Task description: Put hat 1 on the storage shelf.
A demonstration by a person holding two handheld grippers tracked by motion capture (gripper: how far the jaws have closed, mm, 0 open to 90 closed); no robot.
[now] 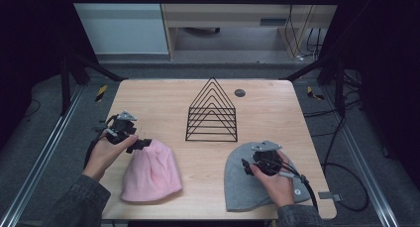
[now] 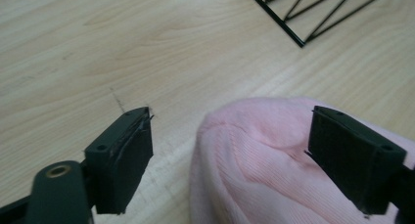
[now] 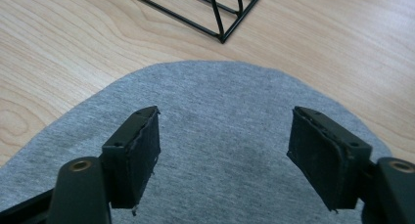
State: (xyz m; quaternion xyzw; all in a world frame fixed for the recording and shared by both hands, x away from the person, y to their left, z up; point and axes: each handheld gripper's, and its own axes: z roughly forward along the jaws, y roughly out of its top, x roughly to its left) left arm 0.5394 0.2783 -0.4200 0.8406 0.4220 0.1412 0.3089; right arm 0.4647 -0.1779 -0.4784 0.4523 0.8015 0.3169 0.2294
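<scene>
My left claw (image 2: 230,155) stands wide open and holds nothing; one jaw is over bare tabletop (image 2: 98,48), the other over the crown of the pink beanie (image 2: 254,165). My right claw (image 3: 222,155) is just as wide apart and empty, hanging over the grey beanie (image 3: 220,116). Both hats lie flat at the near edge, pink left, grey right, with the black wire rack (image 1: 212,112) behind and between them.

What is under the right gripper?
The grey hat lies flat on the table beneath the open right gripper. Whether anything sits under the hat is hidden by its fabric.
</scene>
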